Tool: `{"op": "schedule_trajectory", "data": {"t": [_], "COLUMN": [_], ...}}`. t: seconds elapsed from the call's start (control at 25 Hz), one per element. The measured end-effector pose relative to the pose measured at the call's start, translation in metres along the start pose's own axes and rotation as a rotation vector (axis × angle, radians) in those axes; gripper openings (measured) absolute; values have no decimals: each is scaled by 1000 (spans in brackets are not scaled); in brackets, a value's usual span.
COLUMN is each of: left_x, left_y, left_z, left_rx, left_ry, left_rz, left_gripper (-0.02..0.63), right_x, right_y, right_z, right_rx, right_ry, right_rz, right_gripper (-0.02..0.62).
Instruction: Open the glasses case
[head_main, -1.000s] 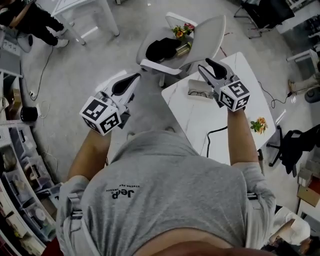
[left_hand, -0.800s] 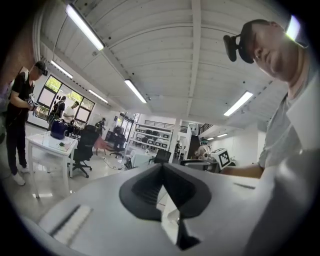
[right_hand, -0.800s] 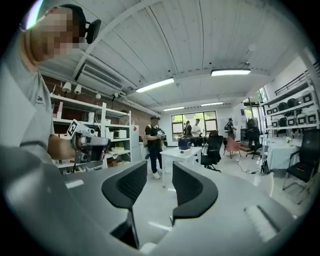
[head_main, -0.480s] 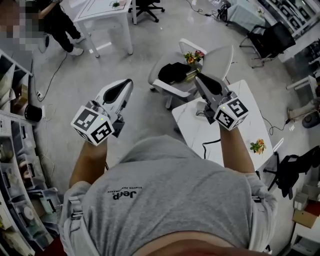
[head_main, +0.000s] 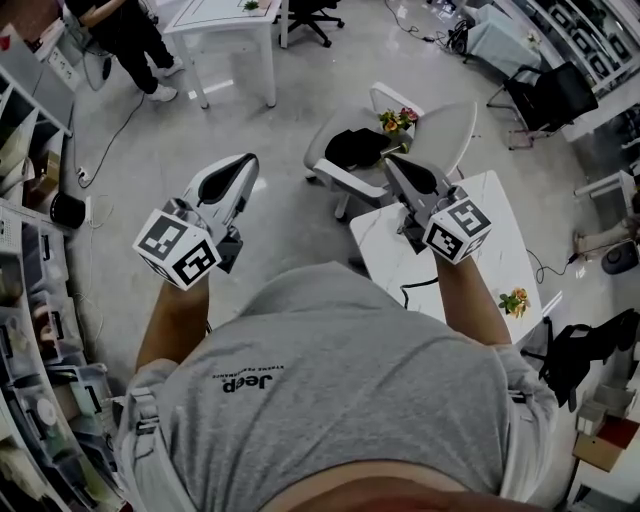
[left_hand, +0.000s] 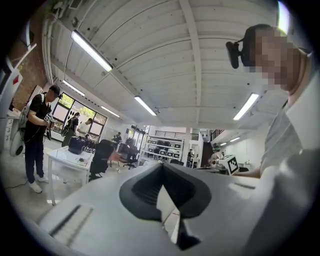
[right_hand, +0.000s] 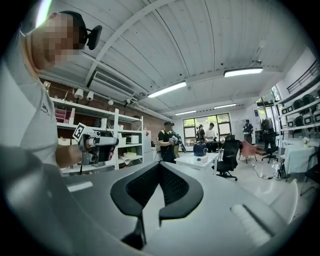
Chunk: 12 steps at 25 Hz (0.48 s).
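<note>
Standing, both arms raised ahead of my chest.

Left gripper (head_main: 248, 162): over bare floor, well apart from the white table (head_main: 480, 262). Its own view shows the two dark pads meeting at the tips with nothing between them, only the room showing through the narrow gap lower down. Clenched, empty.

Right gripper (head_main: 391, 161): hangs above the far left part of the table, marker cube (head_main: 457, 229) towards me. In its own view the pads also meet at the tips and hold nothing. Clenched, empty. That view looks out level across the room at shelves and people, not down at the tabletop.

Glasses case: I cannot make it out in any view. In the head view the right gripper covers the patch of table beneath it, so I cannot tell the case's shape, colour, or whether the lid is up or down.

On the table: a dark cable (head_main: 412, 289) running off the near edge, and a small bunch of flowers (head_main: 514, 301) at the right corner.

Beyond the table: a pale chair (head_main: 445, 125) with a black bundle (head_main: 358, 147) on the seat and more flowers beside it.
</note>
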<state>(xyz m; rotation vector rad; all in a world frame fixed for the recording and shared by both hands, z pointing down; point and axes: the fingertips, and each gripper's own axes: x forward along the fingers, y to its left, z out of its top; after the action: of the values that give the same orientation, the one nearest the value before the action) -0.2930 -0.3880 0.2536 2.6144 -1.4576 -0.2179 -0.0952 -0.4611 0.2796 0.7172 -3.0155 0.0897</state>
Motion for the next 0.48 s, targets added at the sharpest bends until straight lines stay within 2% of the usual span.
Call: {"op": "schedule_trajectory", "data": {"t": [0.48], "left_x": [-1], "left_y": [-7], "left_z": [-6], "left_rx": [-13], "left_ry": [14], "left_rz": [-13], "left_gripper": [32], "right_x": [-5], "right_y": [3], "right_z": [2], "right_rx": [-28], "right_ry": [7], "right_rz": [2], "right_gripper": [2]}}
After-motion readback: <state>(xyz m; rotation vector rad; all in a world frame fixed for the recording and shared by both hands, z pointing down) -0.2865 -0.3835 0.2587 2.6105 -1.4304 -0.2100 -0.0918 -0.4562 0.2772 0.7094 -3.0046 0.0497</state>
